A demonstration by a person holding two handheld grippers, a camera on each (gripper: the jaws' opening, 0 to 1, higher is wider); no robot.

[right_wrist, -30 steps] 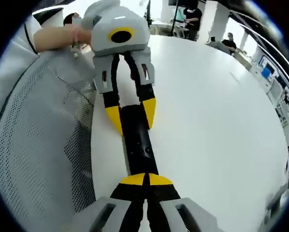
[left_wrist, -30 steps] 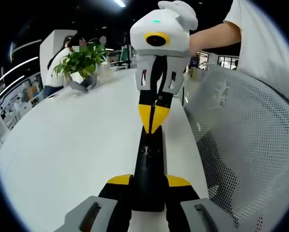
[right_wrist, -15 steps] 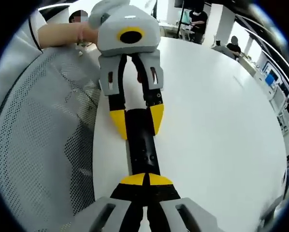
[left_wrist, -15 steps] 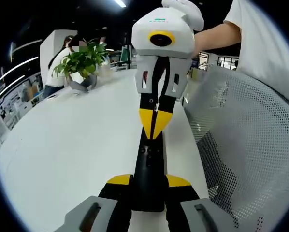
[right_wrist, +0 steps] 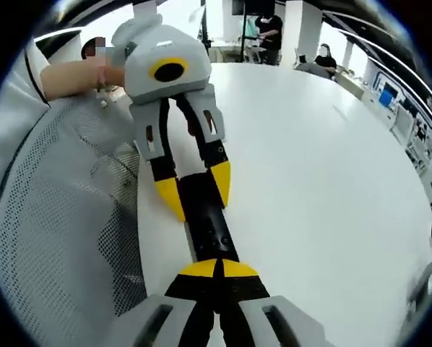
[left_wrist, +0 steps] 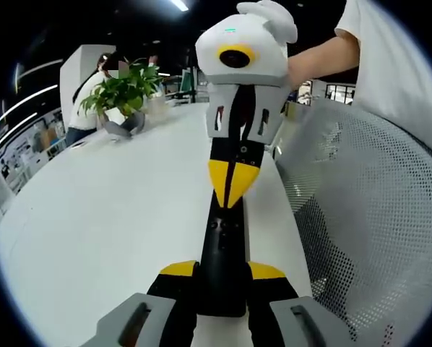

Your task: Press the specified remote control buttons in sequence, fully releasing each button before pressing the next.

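Observation:
A slim black remote point(left_wrist: 222, 238) lies lengthwise over the white table's edge. My left gripper point(left_wrist: 222, 271) is shut on its near end, a yellow tip on each side. Reaching in from the top, my right gripper point(left_wrist: 230, 184) has its yellow tips together and resting on the remote's far part. In the right gripper view, my right gripper point(right_wrist: 216, 269) is shut, its tips down on the remote point(right_wrist: 210, 228). Beyond it my left gripper point(right_wrist: 194, 189) clamps the other end. I cannot make out which button lies under the tips.
The white table point(left_wrist: 108, 217) runs off to the left, with a potted green plant point(left_wrist: 122, 94) at its far end. A grey mesh chair back point(left_wrist: 360, 202) stands close on the right. A person's arm point(left_wrist: 324, 58) holds the right gripper. People stand in the background point(right_wrist: 263, 25).
The right gripper's shut tips shifted slightly along the remote and came back. The left gripper has kept its hold on the remote. The right gripper view has tilted a little.

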